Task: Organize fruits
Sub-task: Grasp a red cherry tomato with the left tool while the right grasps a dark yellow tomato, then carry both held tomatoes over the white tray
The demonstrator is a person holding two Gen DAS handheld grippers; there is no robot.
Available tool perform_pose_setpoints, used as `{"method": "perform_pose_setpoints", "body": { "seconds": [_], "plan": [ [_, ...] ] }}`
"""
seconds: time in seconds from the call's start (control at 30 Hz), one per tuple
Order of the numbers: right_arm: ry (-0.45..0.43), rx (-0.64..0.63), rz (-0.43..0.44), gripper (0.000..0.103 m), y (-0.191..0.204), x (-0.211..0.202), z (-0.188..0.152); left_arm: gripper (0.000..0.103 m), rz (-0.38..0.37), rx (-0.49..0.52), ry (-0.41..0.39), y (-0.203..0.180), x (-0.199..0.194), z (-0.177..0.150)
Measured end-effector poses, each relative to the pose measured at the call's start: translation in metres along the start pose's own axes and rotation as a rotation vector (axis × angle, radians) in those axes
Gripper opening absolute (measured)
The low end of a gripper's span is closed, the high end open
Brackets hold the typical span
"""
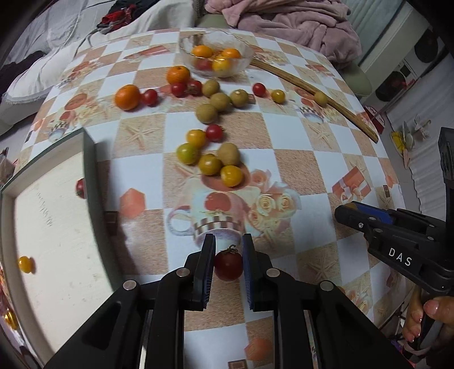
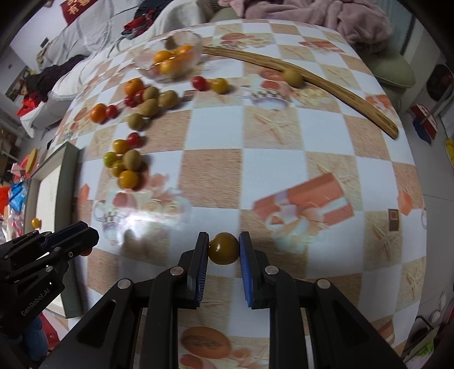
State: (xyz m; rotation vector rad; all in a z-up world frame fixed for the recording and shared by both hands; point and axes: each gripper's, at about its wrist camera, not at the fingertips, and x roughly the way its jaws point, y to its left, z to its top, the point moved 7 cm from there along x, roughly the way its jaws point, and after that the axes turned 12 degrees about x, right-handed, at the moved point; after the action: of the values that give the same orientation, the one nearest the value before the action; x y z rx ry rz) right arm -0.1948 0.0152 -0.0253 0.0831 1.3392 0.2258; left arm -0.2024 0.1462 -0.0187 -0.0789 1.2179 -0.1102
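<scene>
Left gripper pinching a dark red cherry tomato between its blue pads at lower centre of the left wrist view, fingers narrowed onto the fruit, green stem pointing up. Right gripper clamping an olive-yellow cherry tomato in the same way at lower centre of the right wrist view, both pads touching its sides.

Lying scattered across the checkered tablecloth in the middle of the left view: a loose cluster of yellow tomatoes and a brownish round fruit, further up a group of brownish fruits, red tomatoes and two small oranges. Standing at upper centre, a glass bowl holding several orange and yellow fruits. Lying along the upper right, a curved wooden stick with one brownish fruit touching it.

Sitting at the left edge of the frame, a white tray with a raised rim, carrying a yellow tomato near its lower left and a red one against its right wall. Heaped beyond the table at top, pink fabric.
</scene>
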Motion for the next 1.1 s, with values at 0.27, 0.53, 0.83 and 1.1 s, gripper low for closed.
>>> {"method": "perform_pose_setpoints", "body": {
  "seconds": [0.27, 0.53, 0.83, 1.1],
  "plan": [
    [0.015, -0.093, 0.039, 0.024, 0.054, 0.004, -0.010, 0.020, 0.044, -0.075, -0.031, 0.041, -0.022, -0.020],
    [0.038, -0.216, 0.088, 0.024, 0.124, 0.008, -0.025, 0.020, 0.106, -0.178, -0.050, 0.093, -0.043, -0.051],
    [0.057, -0.351, 0.150, 0.024, 0.207, 0.012, -0.040, 0.020, 0.184, -0.303, -0.035, 0.154, -0.058, -0.098],
    [0.105, -0.439, 0.192, 0.024, 0.268, 0.029, -0.062, 0.020, 0.242, -0.370, 0.006, 0.190, -0.058, -0.138]
  ]
}}
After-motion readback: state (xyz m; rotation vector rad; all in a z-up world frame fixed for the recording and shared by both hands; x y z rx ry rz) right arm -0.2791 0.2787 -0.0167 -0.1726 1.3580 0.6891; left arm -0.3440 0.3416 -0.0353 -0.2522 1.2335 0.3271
